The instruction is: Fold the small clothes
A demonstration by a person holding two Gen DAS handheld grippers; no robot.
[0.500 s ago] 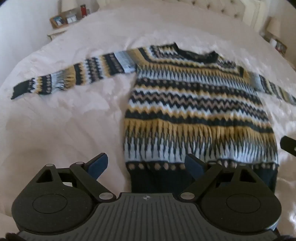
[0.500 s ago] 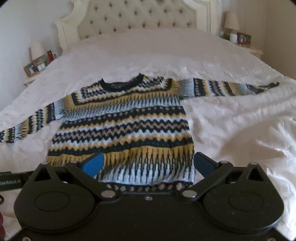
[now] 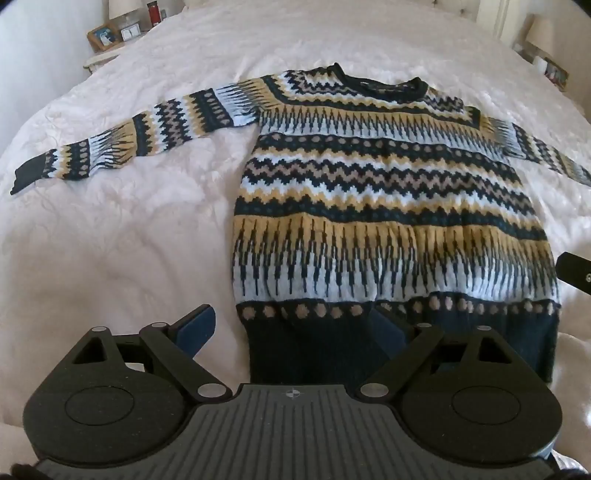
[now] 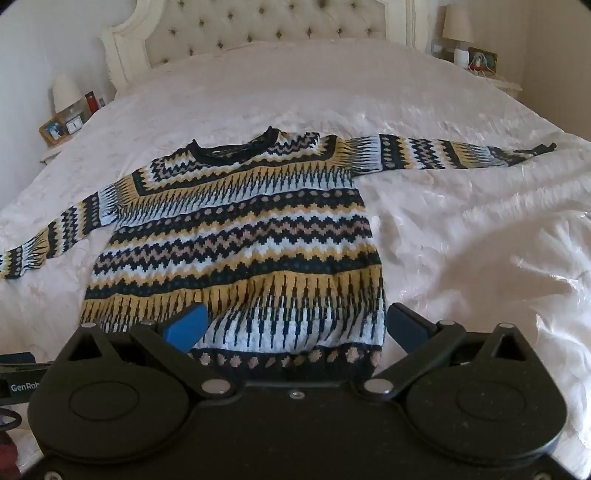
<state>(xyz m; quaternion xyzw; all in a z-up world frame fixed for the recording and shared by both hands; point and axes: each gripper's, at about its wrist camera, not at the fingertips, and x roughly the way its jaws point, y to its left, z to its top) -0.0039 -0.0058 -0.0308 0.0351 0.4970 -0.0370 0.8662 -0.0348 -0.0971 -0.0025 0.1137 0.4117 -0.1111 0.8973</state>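
Observation:
A knitted sweater [image 3: 388, 206] with navy, yellow, pale blue and tan zigzag bands lies flat on the white bed, both sleeves spread out sideways. It also shows in the right wrist view [image 4: 240, 243]. My left gripper [image 3: 291, 328] is open and empty, hovering over the navy hem [image 3: 314, 347] at the sweater's bottom left corner. My right gripper [image 4: 295, 325] is open and empty over the bottom right part of the hem [image 4: 295, 363]. The right gripper's body shows at the right edge of the left wrist view [image 3: 576, 271].
The white quilted bedspread [image 3: 129, 240] surrounds the sweater. A tufted headboard [image 4: 258, 26] stands at the back. Nightstands with a lamp, photo frames and small items stand at the left [image 4: 66, 118] and right [image 4: 476, 62] of the bed.
Both grippers have moved slightly closer to the sweater's hem; the sweater lies as before and both grippers stay open.

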